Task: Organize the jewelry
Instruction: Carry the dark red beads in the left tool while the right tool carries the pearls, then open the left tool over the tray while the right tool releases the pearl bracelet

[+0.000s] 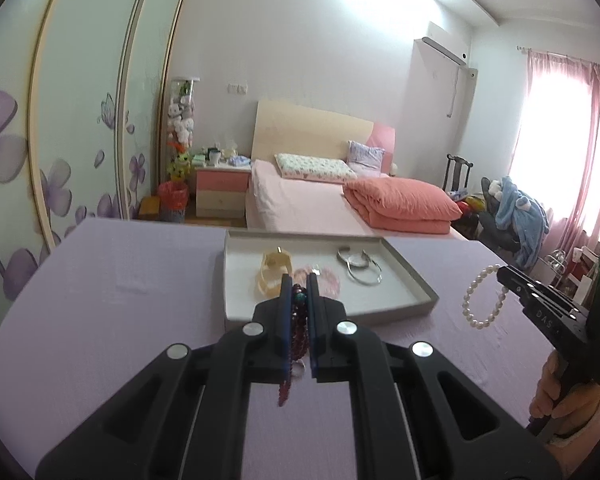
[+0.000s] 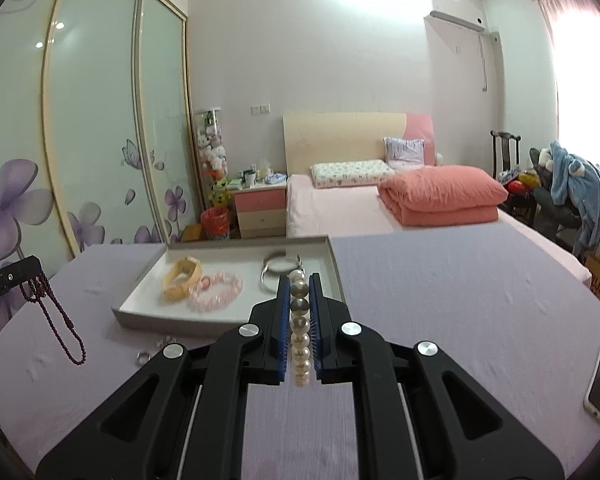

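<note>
Left claw [image 1: 299,280] clamped on dark red bead strand [image 1: 298,320], tray [image 1: 416,280] dead ahead just past its tips, so it's nearer; right claw [image 2: 299,280] pinching pearl bracelet [image 2: 300,332], tray [image 2: 140,308] ahead-left on the worktop [image 2: 460,320]

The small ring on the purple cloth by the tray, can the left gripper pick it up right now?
Probably not: the left gripper is shut on the dark red bead strand. The ring lies uncovered.
</note>
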